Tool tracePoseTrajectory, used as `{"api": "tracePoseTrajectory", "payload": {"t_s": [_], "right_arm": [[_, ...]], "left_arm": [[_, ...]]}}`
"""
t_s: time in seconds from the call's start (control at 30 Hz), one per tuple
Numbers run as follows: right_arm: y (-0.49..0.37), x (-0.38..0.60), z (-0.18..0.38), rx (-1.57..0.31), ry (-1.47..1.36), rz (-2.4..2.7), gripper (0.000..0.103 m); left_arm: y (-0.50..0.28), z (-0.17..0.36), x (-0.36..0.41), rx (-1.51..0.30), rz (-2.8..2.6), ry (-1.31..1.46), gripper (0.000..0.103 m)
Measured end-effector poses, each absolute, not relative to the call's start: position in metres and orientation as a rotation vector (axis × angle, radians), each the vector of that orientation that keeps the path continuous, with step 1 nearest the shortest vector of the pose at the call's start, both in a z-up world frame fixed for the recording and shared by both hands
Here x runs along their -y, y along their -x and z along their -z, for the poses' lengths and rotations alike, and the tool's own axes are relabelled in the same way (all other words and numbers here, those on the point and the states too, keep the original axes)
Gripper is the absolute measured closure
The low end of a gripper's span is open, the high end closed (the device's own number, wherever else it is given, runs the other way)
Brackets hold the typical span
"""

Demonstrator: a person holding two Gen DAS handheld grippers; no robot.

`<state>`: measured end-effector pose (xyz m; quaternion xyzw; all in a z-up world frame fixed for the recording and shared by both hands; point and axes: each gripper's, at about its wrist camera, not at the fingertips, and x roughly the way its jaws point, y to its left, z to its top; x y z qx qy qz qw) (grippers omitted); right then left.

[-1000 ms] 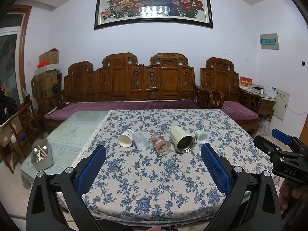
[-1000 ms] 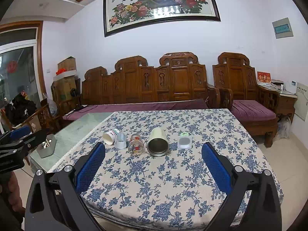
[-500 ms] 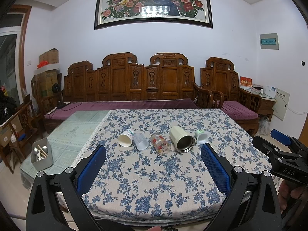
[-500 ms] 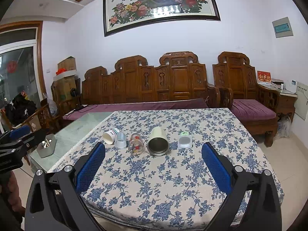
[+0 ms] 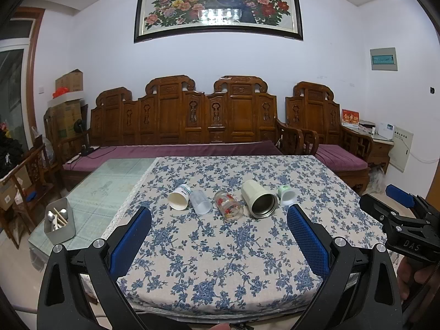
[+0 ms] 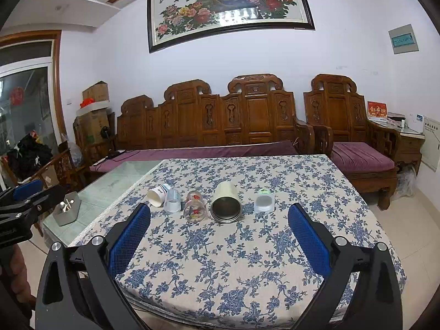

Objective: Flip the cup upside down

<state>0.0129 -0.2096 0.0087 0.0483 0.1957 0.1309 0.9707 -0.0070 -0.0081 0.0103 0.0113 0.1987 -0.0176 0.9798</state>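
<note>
Several cups lie on their sides in a row on the floral tablecloth (image 5: pixel 220 247), mouths toward me: a white paper cup (image 5: pixel 178 200) (image 6: pixel 156 195), a clear plastic cup (image 5: pixel 201 205) (image 6: pixel 172 203), a glass with red flowers (image 5: pixel 228 209) (image 6: pixel 194 210), a cream steel-lined tumbler (image 5: pixel 260 203) (image 6: pixel 226 206) and a small white cup with green base (image 5: pixel 287 195) (image 6: pixel 264 201). My left gripper (image 5: pixel 218 236) is open and empty, near the table's front edge. My right gripper (image 6: pixel 219 233) is open and empty, also short of the cups.
A grey utensil holder (image 5: pixel 59 227) (image 6: pixel 67 212) stands on the glass table part at the left. A carved wooden sofa (image 5: pixel 192 126) stands behind the table, an armchair (image 6: pixel 352 137) at the right. The other gripper shows at each view's edge (image 5: pixel 404 220) (image 6: pixel 22 209).
</note>
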Motion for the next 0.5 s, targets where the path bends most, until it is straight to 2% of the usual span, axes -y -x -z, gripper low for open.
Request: {"api": "tracePoseTrajectory", "payload": {"t_s": [0.5], "right_arm": [[-0.056, 0.207, 0.007, -0.48, -0.08, -0.308, 0.002]], "left_arm": [[-0.029, 0.003, 0.011, -0.481, 0.054, -0.064, 0.008]]}}
